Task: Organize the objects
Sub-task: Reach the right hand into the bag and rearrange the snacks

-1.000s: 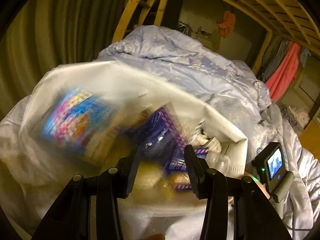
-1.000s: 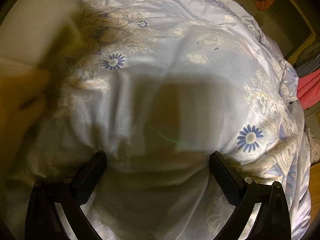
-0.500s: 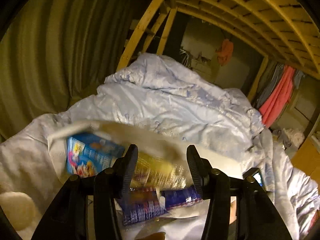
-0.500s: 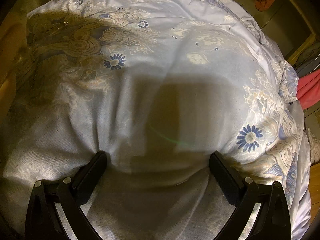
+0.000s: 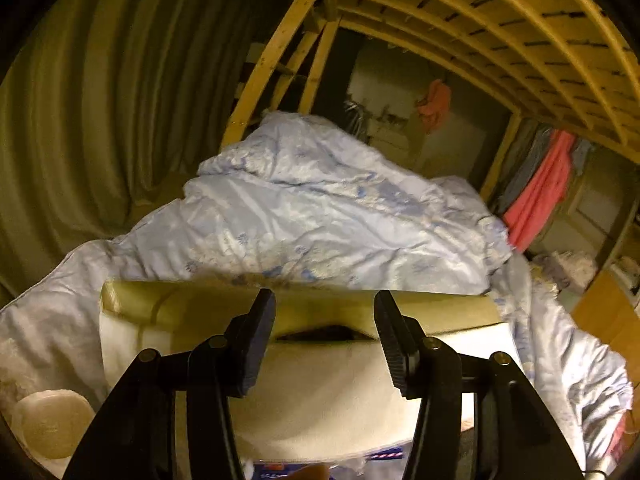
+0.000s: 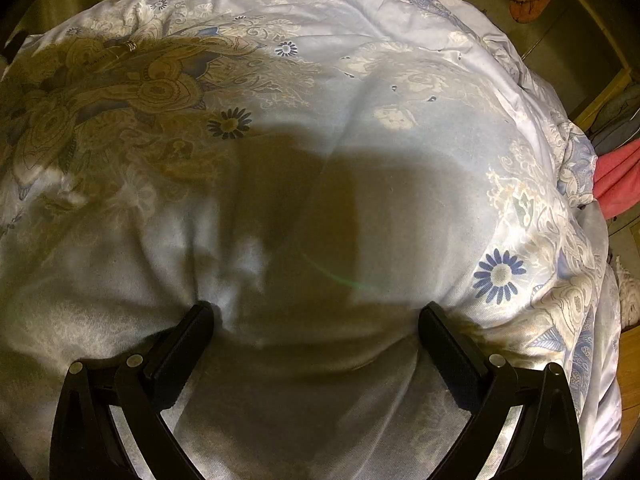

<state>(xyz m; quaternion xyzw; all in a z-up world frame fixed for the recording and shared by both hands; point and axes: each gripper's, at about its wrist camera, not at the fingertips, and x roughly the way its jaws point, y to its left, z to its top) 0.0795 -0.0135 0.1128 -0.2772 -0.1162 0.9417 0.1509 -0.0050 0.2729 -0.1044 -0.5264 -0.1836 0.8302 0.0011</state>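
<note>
A white fabric bag [image 5: 320,396] lies on the pale blue floral duvet [image 5: 320,216], its mouth narrowed to a dark slit. Only the edge of a blue snack packet [image 5: 272,471] shows at the bottom of the left wrist view. My left gripper [image 5: 324,308] hovers just above the bag's rim, jaws apart with nothing between them. My right gripper [image 6: 316,316] stands wide open low over the duvet [image 6: 320,128], with only bedding between its fingers. The bag does not appear in the right wrist view.
A pale round object [image 5: 50,422] lies on the duvet left of the bag. Green curtains [image 5: 80,120] hang at the left, wooden bunk slats [image 5: 480,32] run overhead, and a pink cloth [image 5: 540,188] hangs at the right.
The left view rose and tilted up from the bag's inside, so the colourful packets dropped out of sight, and its jaws widened. A blurred shape at the right view's left edge is gone.
</note>
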